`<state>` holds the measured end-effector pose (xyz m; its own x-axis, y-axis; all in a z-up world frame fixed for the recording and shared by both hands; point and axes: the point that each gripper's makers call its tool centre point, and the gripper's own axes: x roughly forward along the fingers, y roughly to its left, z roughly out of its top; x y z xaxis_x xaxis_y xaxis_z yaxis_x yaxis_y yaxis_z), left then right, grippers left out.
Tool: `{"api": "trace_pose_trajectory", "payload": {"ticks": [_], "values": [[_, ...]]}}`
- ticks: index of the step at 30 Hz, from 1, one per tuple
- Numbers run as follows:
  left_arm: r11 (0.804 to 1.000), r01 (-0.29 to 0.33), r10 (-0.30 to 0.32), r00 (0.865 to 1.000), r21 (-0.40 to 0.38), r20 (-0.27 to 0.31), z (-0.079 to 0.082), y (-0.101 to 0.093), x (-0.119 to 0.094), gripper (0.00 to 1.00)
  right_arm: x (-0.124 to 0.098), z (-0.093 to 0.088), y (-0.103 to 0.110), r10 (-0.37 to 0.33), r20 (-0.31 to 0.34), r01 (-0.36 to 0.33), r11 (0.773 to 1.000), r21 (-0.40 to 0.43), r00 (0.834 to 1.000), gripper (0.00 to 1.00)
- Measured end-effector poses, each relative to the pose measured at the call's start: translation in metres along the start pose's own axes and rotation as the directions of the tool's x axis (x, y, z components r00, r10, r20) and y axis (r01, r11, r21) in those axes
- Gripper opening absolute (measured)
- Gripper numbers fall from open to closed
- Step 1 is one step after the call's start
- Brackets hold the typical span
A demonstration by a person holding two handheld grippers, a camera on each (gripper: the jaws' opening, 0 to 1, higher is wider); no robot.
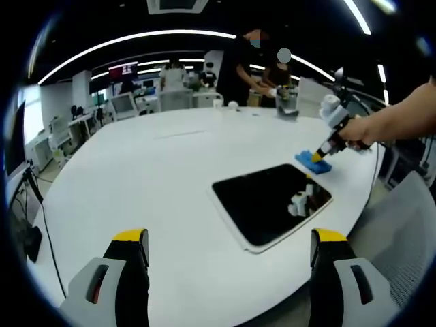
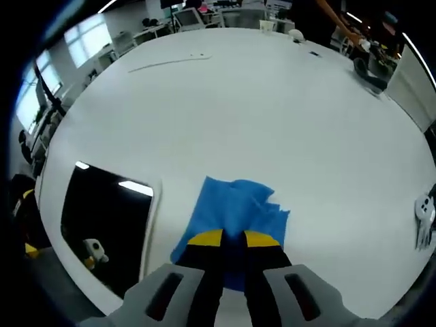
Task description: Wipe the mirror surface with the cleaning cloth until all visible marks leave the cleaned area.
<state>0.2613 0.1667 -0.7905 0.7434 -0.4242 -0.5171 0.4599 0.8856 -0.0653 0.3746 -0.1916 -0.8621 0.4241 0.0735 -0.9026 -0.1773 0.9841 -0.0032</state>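
Observation:
A dark rectangular mirror (image 1: 272,201) with a white rim lies flat on the white table (image 1: 170,177). In the right gripper view the mirror (image 2: 102,221) is at the lower left. A blue cleaning cloth (image 2: 235,211) lies on the table just beside the mirror's edge, and my right gripper (image 2: 233,240) is shut on its near part. In the left gripper view that right gripper (image 1: 317,158) comes in from the right, held by a hand, pressing the cloth (image 1: 312,161) at the mirror's far corner. My left gripper (image 1: 230,240) stands open above the table, short of the mirror.
People stand at the table's far side by a grey object (image 1: 287,109). A grey chair (image 1: 405,231) sits at the table's right edge. A small white item (image 2: 426,214) lies at the right. Desks and monitors fill the background.

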Motion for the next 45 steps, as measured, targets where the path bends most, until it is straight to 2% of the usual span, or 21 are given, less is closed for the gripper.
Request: {"api": "trace_pose_trajectory", "payload": {"ticks": [3, 7, 15, 18, 22, 31, 34, 37, 39, 41, 45], "values": [[1.000, -0.002, 0.002, 1.000, -0.002, 0.000, 0.000, 0.000, 0.000, 0.99, 0.000, 0.000, -0.001, -0.005, -0.009, 0.005, 1.000, 0.014, 1.000, 0.03], [1.000, -0.009, 0.009, 1.000, -0.004, 0.004, 0.000, 0.002, -0.001, 0.99, -0.005, -0.001, 0.000, 0.010, -0.018, -0.009, 0.997, 0.074, 1.000, 0.02], [1.000, 0.012, -0.012, 1.000, 0.016, -0.009, -0.001, -0.003, 0.001, 0.99, -0.016, 0.005, -0.001, 0.040, 0.003, -0.040, 0.992, 0.117, 0.999, 0.02], [0.999, 0.028, -0.028, 1.000, 0.020, -0.007, -0.001, -0.005, 0.001, 0.99, -0.019, 0.006, -0.002, 0.039, 0.006, -0.040, 0.994, 0.102, 0.999, 0.02], [1.000, 0.015, -0.015, 1.000, 0.008, -0.007, -0.001, -0.002, 0.000, 0.99, -0.025, 0.007, -0.005, 0.028, 0.004, -0.029, 0.996, 0.081, 1.000, 0.02], [0.999, 0.036, -0.034, 0.998, 0.040, -0.052, -0.008, -0.006, 0.001, 0.99, -0.041, 0.015, 0.002, 0.053, -0.005, -0.052, 0.991, 0.123, 0.999, 0.02], [0.998, 0.045, -0.043, 0.998, 0.039, -0.050, -0.008, -0.008, 0.002, 0.99, -0.043, 0.012, 0.007, 0.061, -0.017, -0.059, 0.991, 0.117, 0.998, 0.02], [0.999, 0.054, -0.054, 0.997, -0.004, -0.060, -0.011, -0.006, 0.001, 0.99, -0.045, 0.010, 0.009, 0.063, -0.021, -0.060, 0.991, 0.116, 0.998, 0.02], [0.998, 0.065, -0.064, 0.995, 0.007, -0.077, -0.014, -0.009, 0.002, 0.99, -0.044, 0.009, 0.010, 0.067, -0.024, -0.064, 0.991, 0.114, 0.997, 0.02], [0.997, 0.078, -0.076, 0.995, 0.030, -0.070, -0.012, -0.013, 0.002, 0.99, -0.044, 0.008, 0.009, 0.067, -0.020, -0.064, 0.991, 0.114, 0.998, 0.02], [0.997, 0.073, -0.072, 0.995, 0.024, -0.065, -0.011, -0.011, 0.002, 0.99, -0.041, 0.009, 0.007, 0.069, -0.016, -0.067, 0.990, 0.121, 0.997, 0.02]]}}
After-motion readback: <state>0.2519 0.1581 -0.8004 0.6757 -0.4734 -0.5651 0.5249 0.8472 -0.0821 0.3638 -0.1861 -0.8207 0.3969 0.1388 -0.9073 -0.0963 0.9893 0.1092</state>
